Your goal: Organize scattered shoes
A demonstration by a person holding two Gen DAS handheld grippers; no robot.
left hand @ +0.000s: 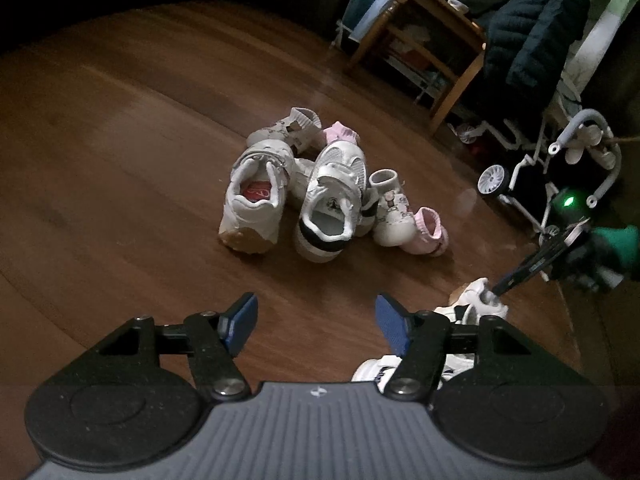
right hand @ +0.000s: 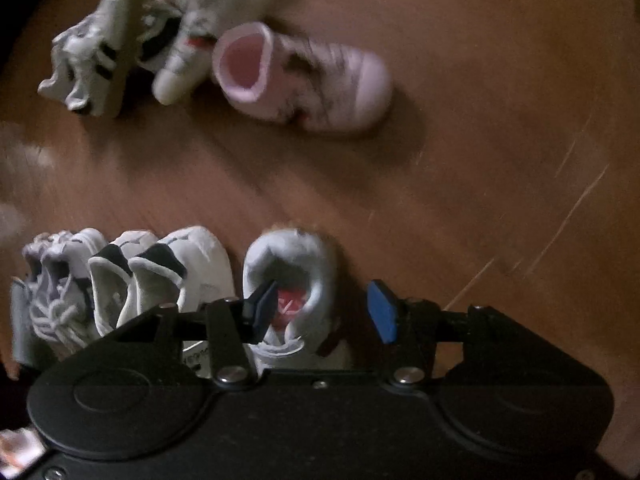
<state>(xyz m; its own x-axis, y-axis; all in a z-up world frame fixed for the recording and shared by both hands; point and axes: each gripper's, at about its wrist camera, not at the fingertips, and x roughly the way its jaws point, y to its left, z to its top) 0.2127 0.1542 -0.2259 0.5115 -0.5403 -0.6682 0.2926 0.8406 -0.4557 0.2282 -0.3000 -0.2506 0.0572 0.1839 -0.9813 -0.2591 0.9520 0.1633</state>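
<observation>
Lined up toe-outward at lower left, row (right hand: 132,280), pile (right hand: 168,36) left jumbled upper left; right gripper (right hand: 324,312) jaws wide astride grey shoe (right hand: 296,264), left gripper (left hand: 316,324) jaws wide, empty.

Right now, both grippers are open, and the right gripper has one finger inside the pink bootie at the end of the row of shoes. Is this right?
Not quite. Both grippers are open, but the right gripper has its finger inside a white shoe with a red insole, not the pink bootie. The right wrist view shows the bootie lying apart, near the unsorted pile. The left gripper hovers empty.
</observation>
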